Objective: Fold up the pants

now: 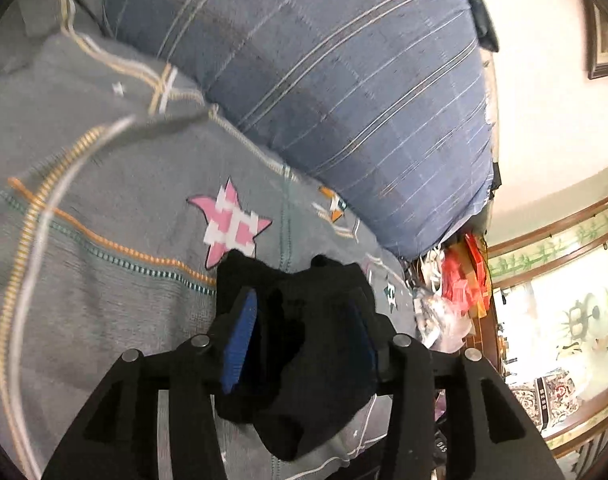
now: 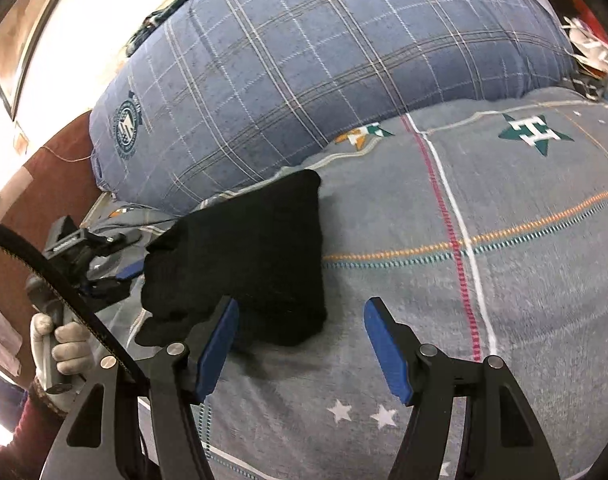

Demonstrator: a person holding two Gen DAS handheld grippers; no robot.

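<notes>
Left wrist view: your left gripper (image 1: 300, 344) has its jaws parted around a bunch of the black pants (image 1: 304, 360), pads apparently off the cloth — looks like a release; the fabric fills the gap and hides what lies under it. Right wrist view: the pants sit as a compact folded block on the bedspread (image 2: 503, 280), against the plaid pillow (image 2: 304, 60) — folding looks nearly done. Your right gripper (image 2: 300, 348) stands wide and empty just beside it; the bundle's left edge is ragged, layers unreadable.
</notes>
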